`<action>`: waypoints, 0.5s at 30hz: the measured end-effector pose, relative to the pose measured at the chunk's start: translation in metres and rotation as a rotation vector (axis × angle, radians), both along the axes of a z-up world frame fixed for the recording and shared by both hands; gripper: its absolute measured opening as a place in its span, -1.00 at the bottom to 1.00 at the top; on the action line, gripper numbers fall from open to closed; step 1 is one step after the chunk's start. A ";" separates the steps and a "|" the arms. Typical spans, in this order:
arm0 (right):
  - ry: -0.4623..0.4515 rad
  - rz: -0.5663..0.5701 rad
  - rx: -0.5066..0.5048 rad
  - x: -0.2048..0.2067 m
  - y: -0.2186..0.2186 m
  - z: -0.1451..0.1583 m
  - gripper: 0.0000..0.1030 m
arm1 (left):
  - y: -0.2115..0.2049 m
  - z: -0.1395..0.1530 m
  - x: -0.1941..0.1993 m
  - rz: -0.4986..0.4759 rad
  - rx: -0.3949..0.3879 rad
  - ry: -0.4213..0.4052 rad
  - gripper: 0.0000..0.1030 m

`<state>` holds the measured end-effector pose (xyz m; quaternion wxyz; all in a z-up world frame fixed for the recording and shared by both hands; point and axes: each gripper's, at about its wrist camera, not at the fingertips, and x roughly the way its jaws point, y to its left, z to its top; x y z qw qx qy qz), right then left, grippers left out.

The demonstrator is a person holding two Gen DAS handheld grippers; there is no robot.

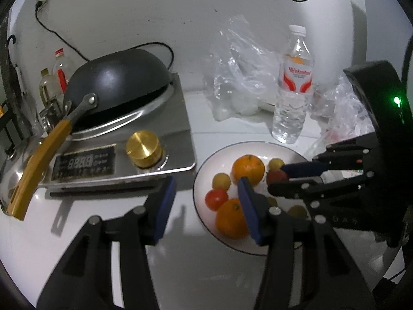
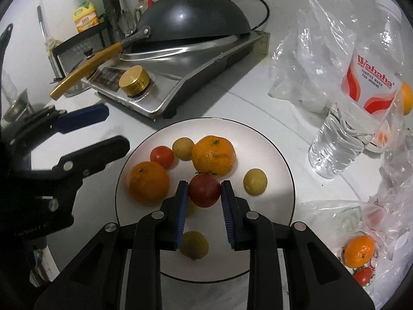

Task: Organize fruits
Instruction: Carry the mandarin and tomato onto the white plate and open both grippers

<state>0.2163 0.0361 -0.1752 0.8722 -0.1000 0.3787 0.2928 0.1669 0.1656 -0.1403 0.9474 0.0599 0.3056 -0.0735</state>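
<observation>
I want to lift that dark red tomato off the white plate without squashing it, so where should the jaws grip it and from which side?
Grip the round dark red tomato across its widest middle, coming from above on the near side, as the right gripper does now. Its jaws flank it left and right; the big orange mandarin crowds the far side of the white plate.

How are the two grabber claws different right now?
The right gripper has a red tomato between its blue pads, over the plate; the left gripper holds nothing. The left gripper gapes wider than the right gripper. Both are black with blue pads.
</observation>
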 end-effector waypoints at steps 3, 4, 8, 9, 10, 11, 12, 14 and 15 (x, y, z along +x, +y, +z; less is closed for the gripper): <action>-0.006 -0.022 -0.009 0.000 0.000 0.002 -0.41 | 0.000 0.001 -0.005 -0.001 -0.005 0.001 0.00; -0.006 -0.025 -0.008 0.000 -0.001 0.002 -0.38 | 0.000 0.001 -0.007 0.000 -0.007 0.001 0.00; -0.020 -0.023 -0.003 -0.009 -0.005 0.007 -0.38 | -0.001 0.004 -0.013 0.002 -0.004 -0.005 0.00; -0.023 -0.024 0.001 -0.012 -0.007 0.009 -0.38 | -0.002 0.005 -0.014 0.003 -0.002 -0.005 0.00; -0.025 -0.025 0.004 -0.014 -0.009 0.010 -0.38 | -0.004 0.006 -0.015 0.001 0.000 -0.006 0.01; -0.029 -0.029 0.008 -0.017 -0.013 0.011 -0.38 | -0.005 0.006 -0.016 -0.002 0.002 -0.007 0.01; -0.032 -0.034 0.009 -0.019 -0.015 0.013 -0.38 | -0.008 0.008 -0.018 -0.006 0.006 -0.009 0.01; -0.039 -0.040 0.013 -0.023 -0.021 0.016 -0.38 | -0.014 0.011 -0.022 -0.016 0.008 -0.017 0.01; -0.043 -0.044 0.014 -0.025 -0.024 0.018 -0.38 | -0.017 0.012 -0.023 -0.021 0.010 -0.020 0.01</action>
